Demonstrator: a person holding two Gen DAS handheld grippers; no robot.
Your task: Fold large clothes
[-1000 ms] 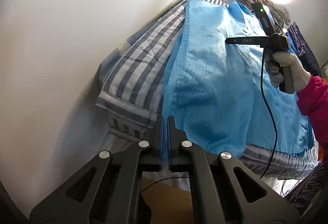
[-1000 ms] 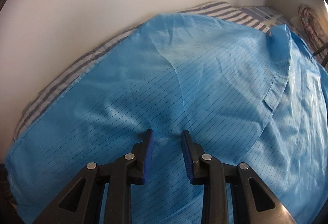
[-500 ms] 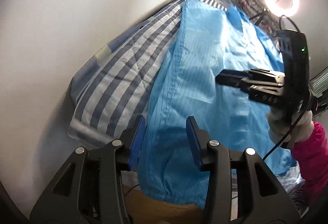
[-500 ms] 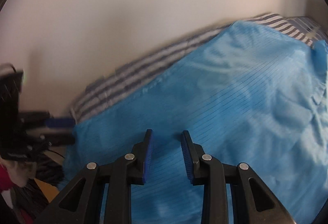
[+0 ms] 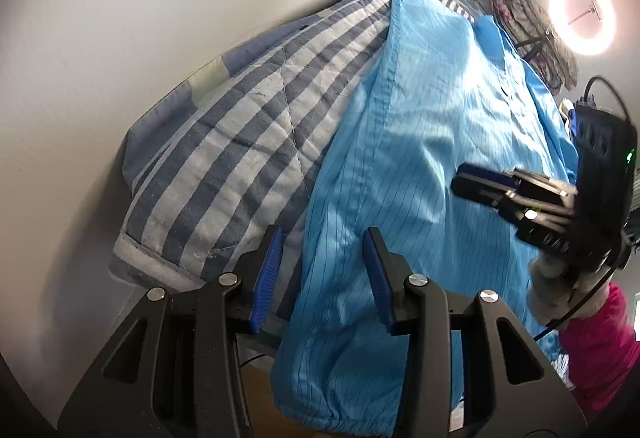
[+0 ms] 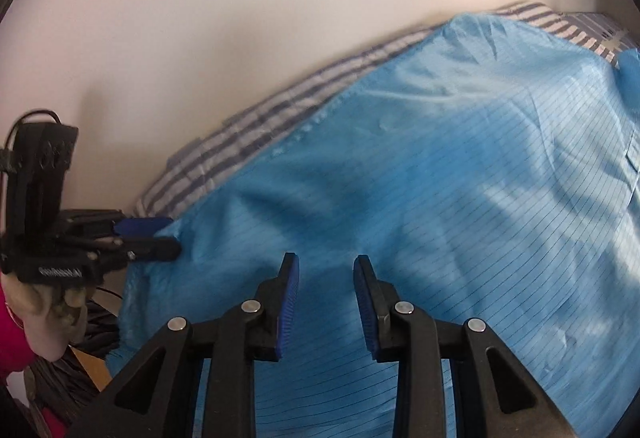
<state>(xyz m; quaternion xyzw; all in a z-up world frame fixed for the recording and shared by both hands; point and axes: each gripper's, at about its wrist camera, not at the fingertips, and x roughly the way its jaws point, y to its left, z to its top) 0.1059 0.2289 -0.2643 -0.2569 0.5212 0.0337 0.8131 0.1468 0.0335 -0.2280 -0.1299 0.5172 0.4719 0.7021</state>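
Striped bed (image 5: 224, 141) w/ blue garment (image 5: 420, 141); left tongs (image 5: 322, 278) & right tongs (image 6: 326, 298) both agape.

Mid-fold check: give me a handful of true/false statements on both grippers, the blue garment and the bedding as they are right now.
1. The left gripper is open, with the garment's edge between its fingers. True.
2. The right gripper is clamped shut on the cloth. False: its fingers stand apart over the blue pinstriped garment, gripping nothing.
3. The garment lies on a striped blue-and-white quilt. True.
4. The garment is plain red. False: it is light blue with thin dark lines.
5. A lit ring light shows in the left wrist view. True.
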